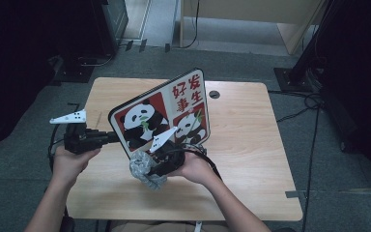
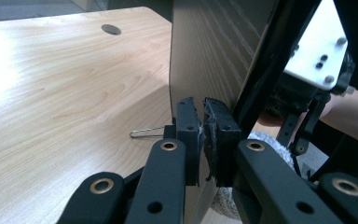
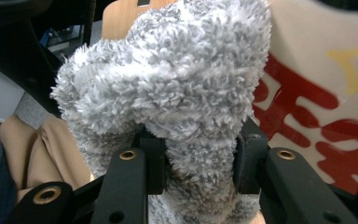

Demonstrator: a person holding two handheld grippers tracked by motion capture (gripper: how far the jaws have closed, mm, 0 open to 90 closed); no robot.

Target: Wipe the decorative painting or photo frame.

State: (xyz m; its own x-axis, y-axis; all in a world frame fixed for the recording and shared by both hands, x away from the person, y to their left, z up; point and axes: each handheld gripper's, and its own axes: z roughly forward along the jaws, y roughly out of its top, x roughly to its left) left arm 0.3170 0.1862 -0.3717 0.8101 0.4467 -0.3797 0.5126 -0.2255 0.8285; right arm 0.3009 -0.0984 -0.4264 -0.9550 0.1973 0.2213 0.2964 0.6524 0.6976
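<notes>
The left claw (image 1: 110,137) was clamped on the left edge of the board (image 1: 160,113), holding it tilted above the wooden surface (image 1: 251,145). In the left gripper view its pads met on the thin edge of the board (image 2: 209,56), whose plain brown back faced that camera, and a small wire clip (image 2: 147,133) lay on the surface (image 2: 65,102) just beyond the claw (image 2: 201,135). The board's front carried two pandas and red characters on red and white panels.

The right claw (image 1: 149,166) was closed tight on a grey fluffy cloth (image 1: 142,170), bunched at the lower edge of the board, in front of the person. In the right gripper view the cloth (image 3: 168,93) bulged out above the two jaws of the claw (image 3: 198,161), squeezed between them, with the red and white face of the board (image 3: 317,93) close behind it at the right; whether the cloth touched the board could not be told. A round hole (image 1: 214,94) sat near the far edge of the surface.
</notes>
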